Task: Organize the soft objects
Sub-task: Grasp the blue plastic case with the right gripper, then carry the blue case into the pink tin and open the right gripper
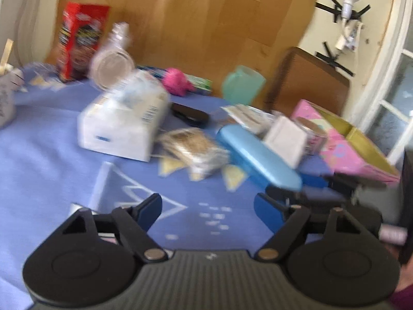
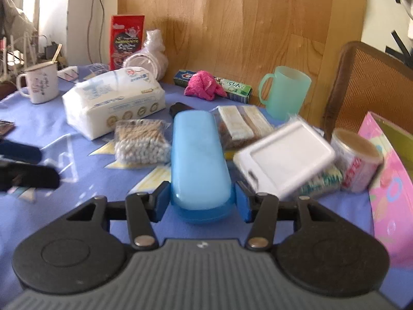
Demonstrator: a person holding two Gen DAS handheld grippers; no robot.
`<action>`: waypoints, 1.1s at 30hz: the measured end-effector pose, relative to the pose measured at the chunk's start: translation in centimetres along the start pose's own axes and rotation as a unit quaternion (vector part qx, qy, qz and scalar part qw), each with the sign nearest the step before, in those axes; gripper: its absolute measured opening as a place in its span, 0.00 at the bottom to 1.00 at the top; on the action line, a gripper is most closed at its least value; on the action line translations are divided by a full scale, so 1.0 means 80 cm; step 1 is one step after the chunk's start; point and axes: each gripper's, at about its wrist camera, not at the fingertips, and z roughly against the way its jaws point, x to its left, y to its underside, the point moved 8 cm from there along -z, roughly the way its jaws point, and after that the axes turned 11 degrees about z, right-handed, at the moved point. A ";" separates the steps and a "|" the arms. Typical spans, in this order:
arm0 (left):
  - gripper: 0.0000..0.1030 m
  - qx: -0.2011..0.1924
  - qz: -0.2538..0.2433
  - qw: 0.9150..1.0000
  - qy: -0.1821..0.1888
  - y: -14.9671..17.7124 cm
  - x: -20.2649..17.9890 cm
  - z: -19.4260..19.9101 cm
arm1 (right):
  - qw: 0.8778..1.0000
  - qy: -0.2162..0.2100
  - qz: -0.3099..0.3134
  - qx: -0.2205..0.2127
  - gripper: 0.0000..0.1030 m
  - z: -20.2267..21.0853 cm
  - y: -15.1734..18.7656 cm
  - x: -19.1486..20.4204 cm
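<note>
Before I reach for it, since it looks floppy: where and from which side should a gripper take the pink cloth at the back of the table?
Take the pink cloth at its raised, bunched middle, coming from above and slightly from the front. It lies crumpled against the toothpaste box near the wooden panel, so the back is blocked, and its flat trailing edges give little to pinch.

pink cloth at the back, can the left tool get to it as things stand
Probably yes: the left tool is open and empty, but the tissue pack and black case lie on the direct line to the pink cloth.
</note>
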 end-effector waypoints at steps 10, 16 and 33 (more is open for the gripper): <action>0.69 0.134 -0.013 0.986 0.100 0.060 -0.109 -0.066 | 0.999 -0.025 -0.017 -0.018 0.59 0.113 0.067 0.025; 0.61 0.119 -0.016 0.988 0.093 0.049 -0.137 -0.067 | 0.999 -0.029 -0.034 -0.030 0.55 0.099 0.075 0.021; 0.61 0.070 -0.169 0.967 0.180 0.002 -0.409 -0.183 | 0.960 0.220 -0.132 -0.113 0.56 0.161 0.069 -0.215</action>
